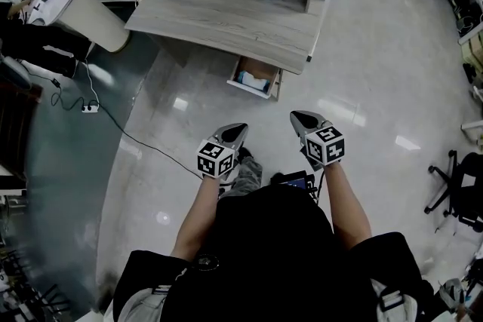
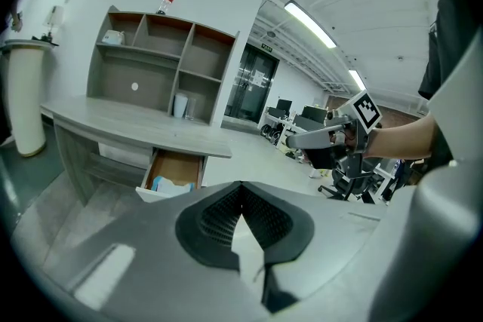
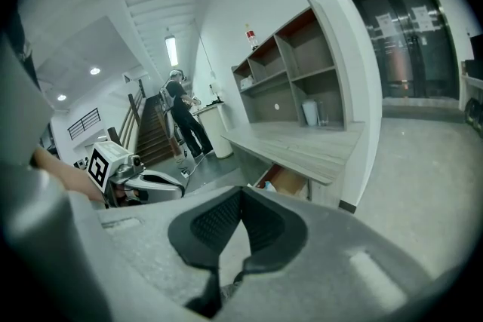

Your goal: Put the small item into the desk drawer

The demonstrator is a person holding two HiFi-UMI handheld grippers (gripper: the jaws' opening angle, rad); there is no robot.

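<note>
Glossy pale floor (image 1: 370, 79), wooden desk (image 1: 226, 17)

Left gripper (image 1: 235, 130) at 11 o'clock from torso (image 1: 275, 237), right gripper (image 1: 299, 118) at 1 o'clock; both pointing 12 o'clock, tilted slightly down, jaws together, empty.

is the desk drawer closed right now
No, the drawer stands pulled out from under the desk top, and a pale item shows inside it.
</note>
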